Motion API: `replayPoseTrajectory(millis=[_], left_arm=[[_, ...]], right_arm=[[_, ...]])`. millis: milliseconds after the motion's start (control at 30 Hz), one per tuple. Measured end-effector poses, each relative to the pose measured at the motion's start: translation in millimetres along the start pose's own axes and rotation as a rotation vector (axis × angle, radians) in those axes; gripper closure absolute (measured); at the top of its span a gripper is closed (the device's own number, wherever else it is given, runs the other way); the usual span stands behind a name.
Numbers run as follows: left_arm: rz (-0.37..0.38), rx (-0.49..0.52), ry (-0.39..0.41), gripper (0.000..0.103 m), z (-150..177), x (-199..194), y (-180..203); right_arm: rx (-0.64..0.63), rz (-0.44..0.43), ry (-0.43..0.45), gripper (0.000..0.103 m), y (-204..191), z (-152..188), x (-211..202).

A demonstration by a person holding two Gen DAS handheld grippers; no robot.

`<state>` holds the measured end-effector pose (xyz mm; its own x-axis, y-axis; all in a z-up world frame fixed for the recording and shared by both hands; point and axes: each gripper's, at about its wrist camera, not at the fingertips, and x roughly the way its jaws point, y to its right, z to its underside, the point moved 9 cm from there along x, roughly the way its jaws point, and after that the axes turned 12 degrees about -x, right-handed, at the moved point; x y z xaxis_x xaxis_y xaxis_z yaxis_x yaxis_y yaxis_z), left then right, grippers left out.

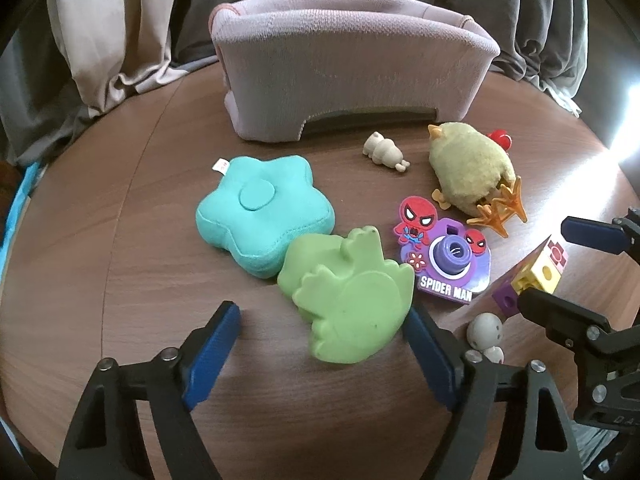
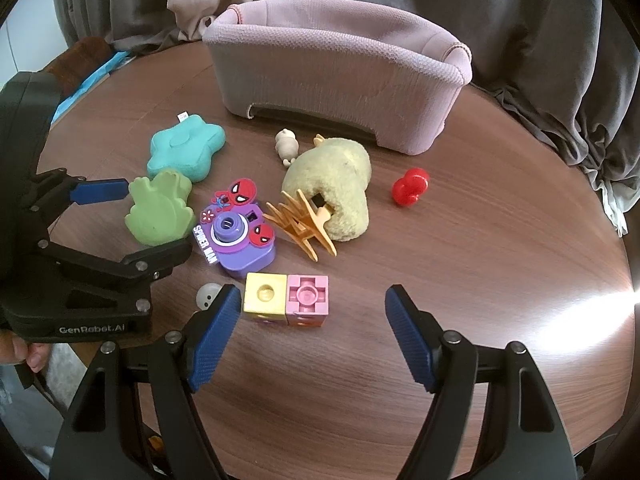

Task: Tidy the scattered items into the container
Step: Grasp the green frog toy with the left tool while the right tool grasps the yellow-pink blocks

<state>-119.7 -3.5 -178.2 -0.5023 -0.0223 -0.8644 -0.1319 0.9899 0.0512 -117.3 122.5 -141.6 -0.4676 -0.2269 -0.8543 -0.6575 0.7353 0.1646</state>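
Note:
A pink fabric basket (image 1: pixel 352 76) (image 2: pixel 340 80) stands at the back of the round table. My left gripper (image 1: pixel 324 344) is open around a green frog toy (image 1: pixel 352 296) (image 2: pixel 158 210), with a finger on each side of it. My right gripper (image 2: pixel 314 328) is open just in front of joined yellow and pink blocks (image 2: pixel 286 298) (image 1: pixel 536 272). A teal star cushion (image 1: pixel 260 212), a Spider-Man toy camera (image 1: pixel 444 260) (image 2: pixel 238 236), a yellow-green plush chick (image 1: pixel 472 176) (image 2: pixel 336 188), a beige figurine (image 1: pixel 384 150) and a red piece (image 2: pixel 410 192) lie scattered.
A small white ball toy (image 1: pixel 484 332) (image 2: pixel 208 294) lies between the two grippers. Grey and beige curtains hang behind the table. The wooden table (image 2: pixel 480 280) curves off at its right edge, where there is sun glare.

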Motion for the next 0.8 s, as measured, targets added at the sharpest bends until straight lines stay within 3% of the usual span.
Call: replayPoseTrajectory(millis=[367,600,800], left_arm=[[0.017,-0.003,0.002,0.025,-6,5,-5],[0.033,0.009,0.004,0.035,-8,5,-2],[0.044,0.026,0.005,0.044,-8,3,3]], right_arm=[[0.003,-0.012,-0.017,0.041,-2,3,7],[0.008,-0.023,-0.022,0.045,-3,5,10],[0.012,-0.033,-0.033,0.058,-4,8,14]])
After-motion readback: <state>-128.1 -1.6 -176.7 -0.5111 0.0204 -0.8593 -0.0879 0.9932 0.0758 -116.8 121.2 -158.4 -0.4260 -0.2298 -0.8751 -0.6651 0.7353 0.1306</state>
